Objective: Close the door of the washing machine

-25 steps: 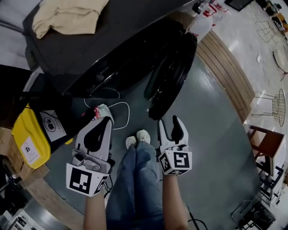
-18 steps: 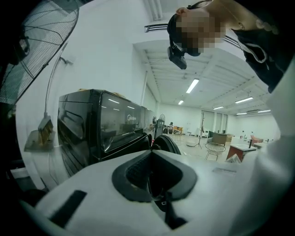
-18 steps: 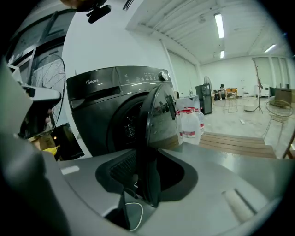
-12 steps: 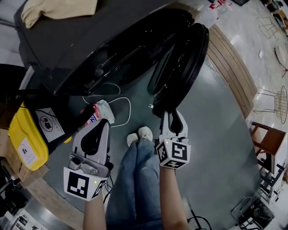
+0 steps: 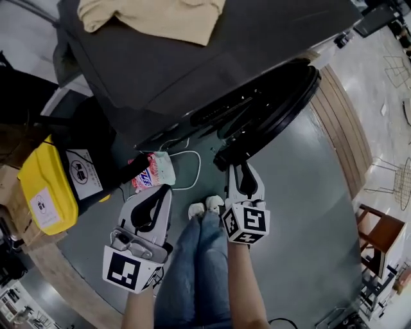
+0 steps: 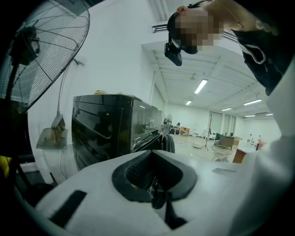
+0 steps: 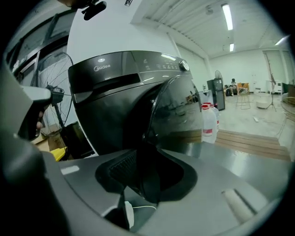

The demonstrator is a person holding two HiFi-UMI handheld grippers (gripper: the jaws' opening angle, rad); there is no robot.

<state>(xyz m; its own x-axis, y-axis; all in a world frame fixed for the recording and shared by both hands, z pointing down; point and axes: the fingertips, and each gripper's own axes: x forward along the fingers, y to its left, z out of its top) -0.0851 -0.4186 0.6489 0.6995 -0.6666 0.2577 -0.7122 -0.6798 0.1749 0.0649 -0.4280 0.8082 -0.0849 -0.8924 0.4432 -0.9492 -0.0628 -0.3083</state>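
The black washing machine [image 5: 192, 71] fills the top of the head view. Its round dark door [image 5: 276, 109] stands partly open, swung close to the front. My right gripper [image 5: 241, 168] is at the door's lower edge, and in the right gripper view the door rim [image 7: 150, 133] runs between the pads of this gripper [image 7: 143, 184]. The jaws are opening slightly while the pads still touch the rim. My left gripper [image 5: 160, 191] hangs lower left, away from the door, shut with nothing in it. The left gripper view shows the machine's side [image 6: 101, 129].
A beige cloth [image 5: 160, 16] lies on top of the machine. A yellow container [image 5: 42, 193], a printed packet [image 5: 153, 172] and a white cable [image 5: 186, 154] lie left of the door. The person's legs [image 5: 199, 270] stand between the grippers. Wooden decking [image 5: 350, 128] runs at the right.
The right gripper went from wide open to closed on the door's rim. The door has swung nearer the machine's front, and both grippers have moved toward the machine.
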